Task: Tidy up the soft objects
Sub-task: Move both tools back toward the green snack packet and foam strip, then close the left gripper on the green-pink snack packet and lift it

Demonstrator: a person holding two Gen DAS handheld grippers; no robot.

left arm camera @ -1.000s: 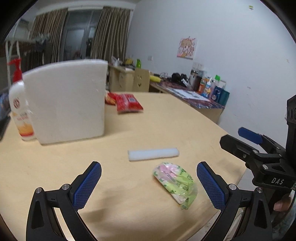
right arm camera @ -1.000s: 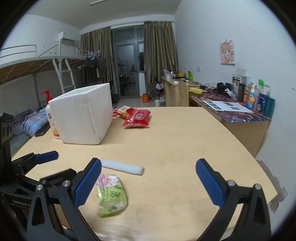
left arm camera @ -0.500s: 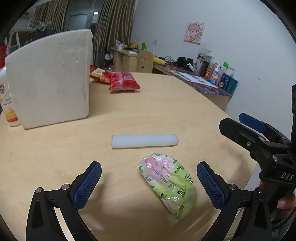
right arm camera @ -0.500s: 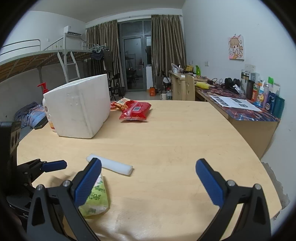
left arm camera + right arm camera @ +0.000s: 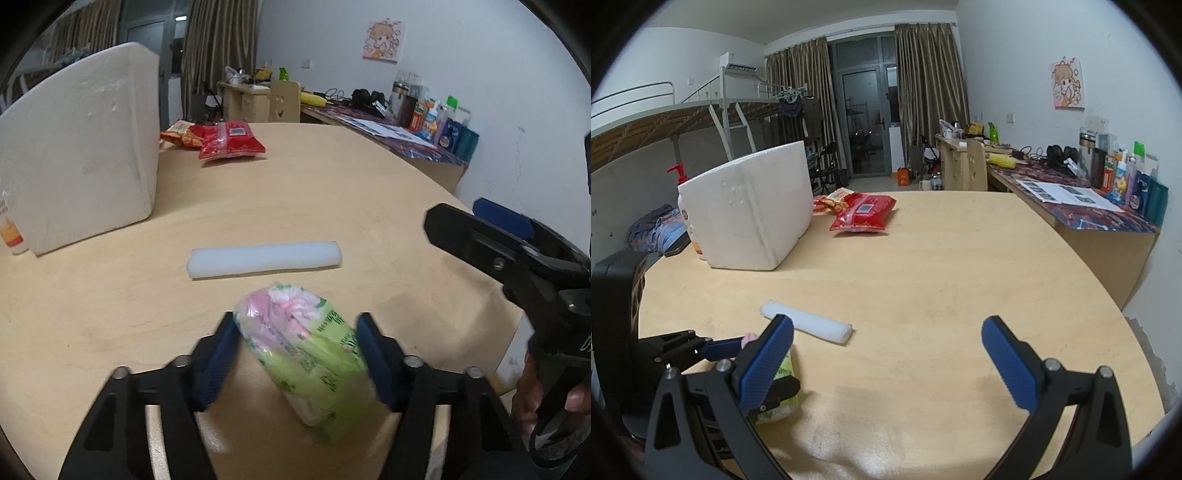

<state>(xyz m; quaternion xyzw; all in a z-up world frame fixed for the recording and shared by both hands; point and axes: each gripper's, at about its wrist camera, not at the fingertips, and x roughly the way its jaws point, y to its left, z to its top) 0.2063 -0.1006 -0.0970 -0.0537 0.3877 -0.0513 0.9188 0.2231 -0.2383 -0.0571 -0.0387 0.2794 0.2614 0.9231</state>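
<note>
The green tissue pack is clamped between the pads of the left tongs, low over the worktop. The right tongs are held wide and empty. The white foam strip and red snack bags are not yet sorted; most of the task is judged to remain. The foam box is the probable destination.

Green-and-pink soft pack in crinkled clear wrap, low centre of the left wrist frame, lying skewed on the counter, pink end pointing away. Just beyond it, apart, a white foam strip, lying flat and crosswise. Farther back, upper left of centre, a puffy red bag beside an orange-red snack packet.
</note>
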